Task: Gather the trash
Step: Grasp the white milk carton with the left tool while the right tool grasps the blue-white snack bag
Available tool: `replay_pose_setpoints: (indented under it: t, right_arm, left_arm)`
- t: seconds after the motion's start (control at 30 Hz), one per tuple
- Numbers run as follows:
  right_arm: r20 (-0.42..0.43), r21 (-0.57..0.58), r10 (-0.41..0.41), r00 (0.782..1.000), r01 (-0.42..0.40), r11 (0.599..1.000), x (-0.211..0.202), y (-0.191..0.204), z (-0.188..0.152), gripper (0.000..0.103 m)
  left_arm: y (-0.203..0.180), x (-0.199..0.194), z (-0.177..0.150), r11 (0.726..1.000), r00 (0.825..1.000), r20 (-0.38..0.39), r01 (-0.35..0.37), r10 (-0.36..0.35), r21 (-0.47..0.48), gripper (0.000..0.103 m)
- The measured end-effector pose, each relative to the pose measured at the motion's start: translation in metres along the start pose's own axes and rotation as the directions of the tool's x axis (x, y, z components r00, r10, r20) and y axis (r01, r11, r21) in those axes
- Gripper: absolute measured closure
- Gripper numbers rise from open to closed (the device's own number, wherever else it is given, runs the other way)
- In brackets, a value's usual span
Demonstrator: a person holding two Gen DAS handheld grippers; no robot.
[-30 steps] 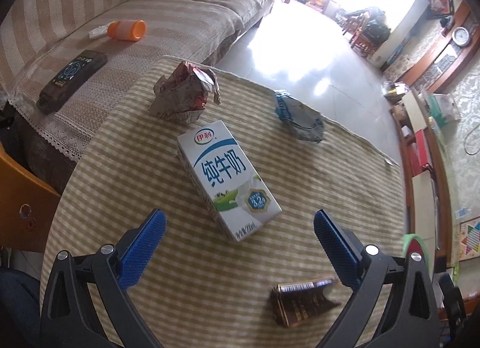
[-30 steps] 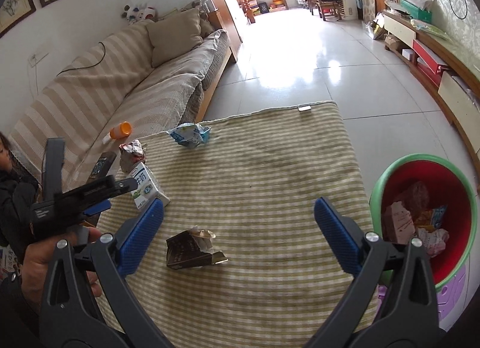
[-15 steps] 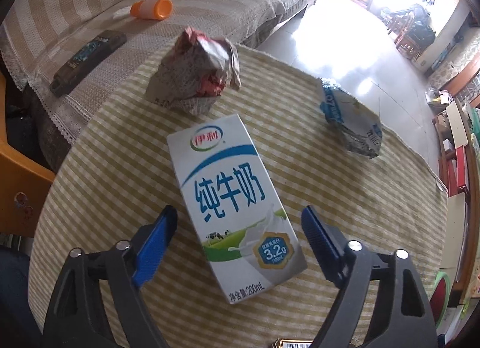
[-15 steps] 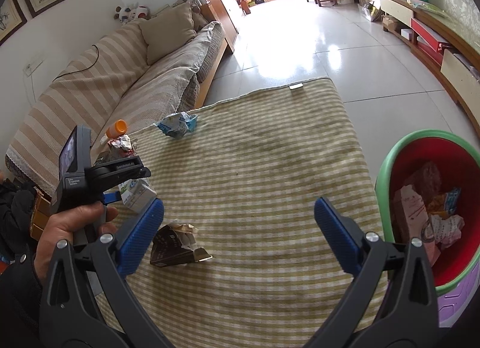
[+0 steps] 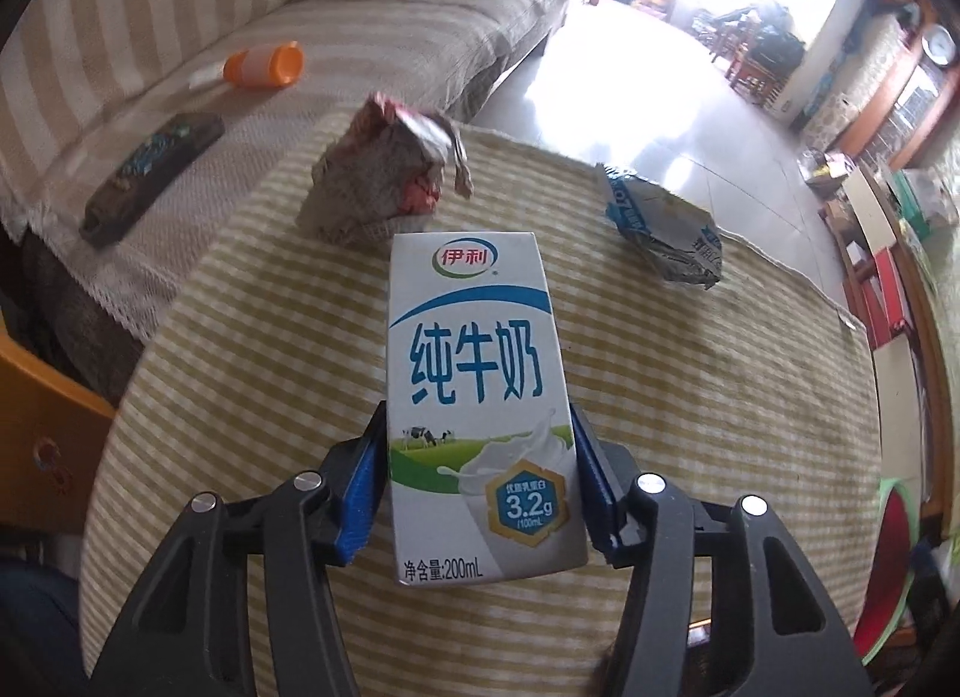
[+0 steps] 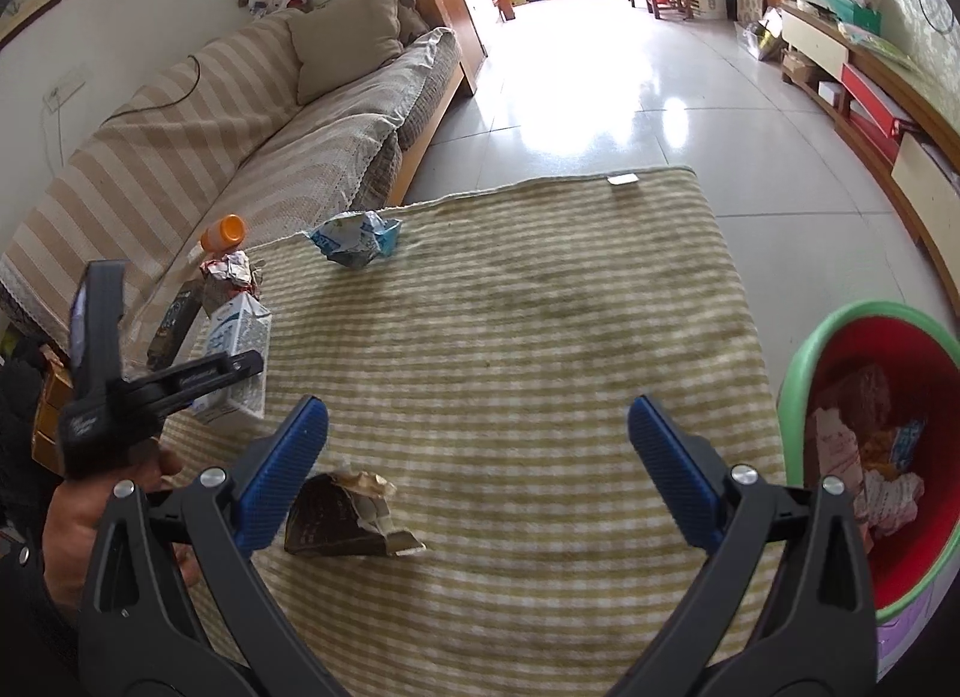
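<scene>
Left gripper [image 5: 477, 493]: jaws have just been closing; blue pads now pressed against both long sides of the milk carton [image 5: 480, 397], gripping its lower half. Held by a hand [image 6: 90, 523] seen at the left edge of the right wrist view.

Milk carton: white and blue, green meadow print, on the striped mat [image 5: 690, 397] near its sofa-side edge; whether it is lifted clear cannot be told.

Right gripper [image 6: 477, 469]: jaws wide apart, nothing between the pads, hanging above the mat.

Brown flattened carton [image 6: 342, 523]: lies on the mat just beside the right gripper's left finger, apart from it.

Crumpled red and silver wrapper [image 5: 390, 175]: on the mat directly behind the milk carton, near the sofa.

Crumpled blue and white pack [image 5: 660, 235]: near the mat's far edge, well apart from the milk carton.

Bin [image 6: 804, 361]: green rim, red inside, beside the mat's right edge; holds several crushed packs.

Sofa [image 6: 240, 114]: striped cover, along the mat's left side; an orange-capped bottle [image 5: 261, 66] and a dark remote [image 5: 150, 175] lie on its seat.
</scene>
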State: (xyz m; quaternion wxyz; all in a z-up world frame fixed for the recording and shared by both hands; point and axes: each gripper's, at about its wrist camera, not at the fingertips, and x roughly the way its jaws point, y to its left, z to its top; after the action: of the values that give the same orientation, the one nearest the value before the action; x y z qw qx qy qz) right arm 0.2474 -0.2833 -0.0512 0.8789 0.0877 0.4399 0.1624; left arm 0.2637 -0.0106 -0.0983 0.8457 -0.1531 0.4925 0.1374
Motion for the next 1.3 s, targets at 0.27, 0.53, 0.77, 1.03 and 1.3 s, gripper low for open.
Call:
replay_pose_setpoints:
  t: [0.27, 0.53, 0.77, 1.03, 1.3]
  right_arm:
    - [0.008, -0.130, -0.044, 0.999, 0.045, 0.990, 0.035, 0.047, 0.034, 0.004]
    - [-0.025, -0.312, -0.077, 0.997, 0.066, 0.948, 0.099, 0.108, 0.058, 0.004]
    - [-0.036, -0.380, -0.105, 0.994, 0.083, 0.921, 0.148, 0.140, 0.085, 0.004]
    - [-0.066, -0.434, -0.182, 0.981, 0.136, 0.891, 0.195, 0.153, 0.094, 0.013]
    - [-0.109, -0.413, -0.211, 0.971, 0.149, 0.898, 0.206, 0.145, 0.093, 0.056]
  left_arm:
    - [0.020, -0.027, -0.001, 0.994, 0.997, 0.051, 0.046, -0.051, 0.095, 0.050]
    - [0.048, -0.030, -0.001, 0.992, 0.996, 0.056, 0.060, -0.067, 0.113, 0.050]
    - [0.055, -0.027, -0.002, 0.990, 0.995, 0.058, 0.076, -0.083, 0.117, 0.050]
    - [0.054, -0.018, -0.009, 0.985, 0.992, 0.025, 0.119, -0.123, 0.124, 0.050]
    - [0.051, -0.021, -0.008, 0.983, 0.990, 0.031, 0.130, -0.135, 0.127, 0.050]
